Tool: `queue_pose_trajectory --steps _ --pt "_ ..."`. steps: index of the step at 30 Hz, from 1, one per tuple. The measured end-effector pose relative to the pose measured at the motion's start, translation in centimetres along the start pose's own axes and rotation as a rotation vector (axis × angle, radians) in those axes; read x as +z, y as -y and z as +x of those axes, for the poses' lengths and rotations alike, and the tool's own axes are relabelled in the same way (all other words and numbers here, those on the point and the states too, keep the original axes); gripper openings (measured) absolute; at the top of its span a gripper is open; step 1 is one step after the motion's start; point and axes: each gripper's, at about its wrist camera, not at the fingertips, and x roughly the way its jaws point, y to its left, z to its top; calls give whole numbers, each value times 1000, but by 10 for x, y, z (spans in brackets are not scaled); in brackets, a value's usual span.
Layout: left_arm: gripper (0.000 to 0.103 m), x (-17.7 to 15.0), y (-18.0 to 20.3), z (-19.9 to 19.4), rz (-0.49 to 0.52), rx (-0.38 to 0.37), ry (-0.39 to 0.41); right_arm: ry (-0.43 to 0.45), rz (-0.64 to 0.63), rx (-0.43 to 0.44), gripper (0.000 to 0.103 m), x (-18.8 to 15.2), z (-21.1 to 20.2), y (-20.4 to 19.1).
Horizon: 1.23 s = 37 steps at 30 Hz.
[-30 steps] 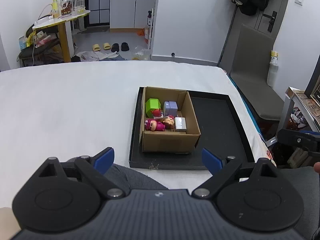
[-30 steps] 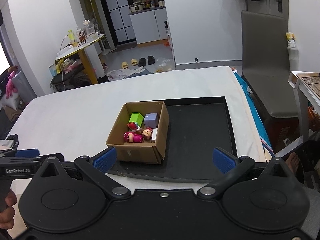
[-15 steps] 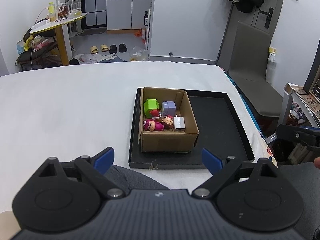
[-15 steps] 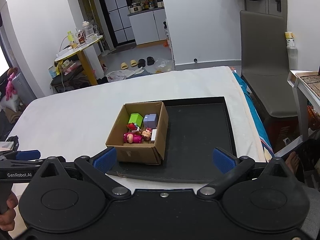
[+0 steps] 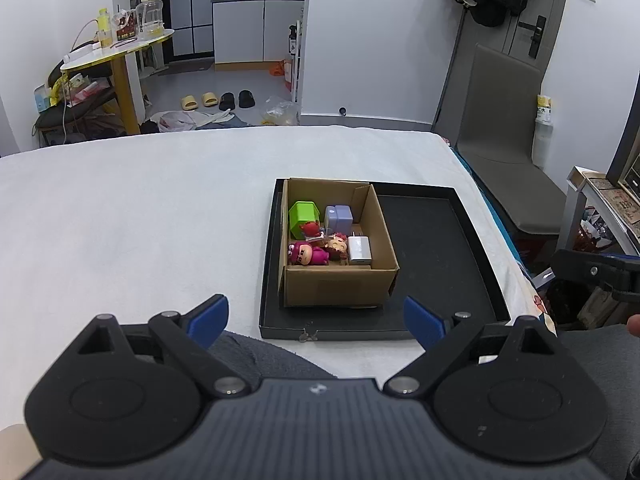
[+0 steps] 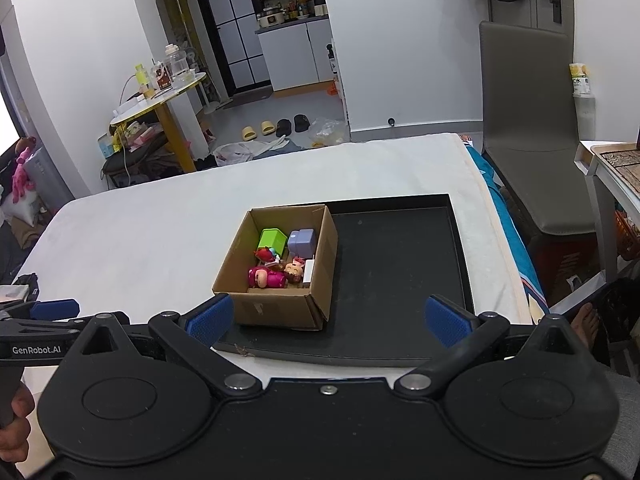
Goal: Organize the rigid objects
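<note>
An open cardboard box (image 5: 340, 286) (image 6: 276, 308) stands in the left part of a black tray (image 5: 432, 248) (image 6: 400, 264) on the white bed. Inside lie a green block (image 5: 303, 218) (image 6: 273, 239), a lilac cube (image 5: 339, 218) (image 6: 302, 242), a pink figure (image 5: 308, 254) (image 6: 266, 278), a small red figure (image 5: 311, 229), another small doll (image 5: 337, 246) (image 6: 295, 269) and a white charger (image 5: 359, 251). My left gripper (image 5: 316, 322) is open, held back at the bed's near edge. My right gripper (image 6: 328, 320) is open too, just before the tray's front rim.
The white bed (image 5: 140, 220) spreads wide to the left of the tray. A grey chair (image 6: 532, 152) stands beyond the bed's right edge. A yellow-legged side table (image 5: 116, 52) with bottles, shoes and bags on the floor lie past the far edge.
Both views have shifted slightly; the box and tray sit a little lower and nearer in the left wrist view. Both grippers stay open and empty.
</note>
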Motion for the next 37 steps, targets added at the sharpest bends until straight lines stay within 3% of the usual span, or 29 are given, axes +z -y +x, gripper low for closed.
queue_pose_trajectory --steps 37 --pt "94 2 -3 -6 -7 9 -2 -4 6 -4 103 0 0 -2"
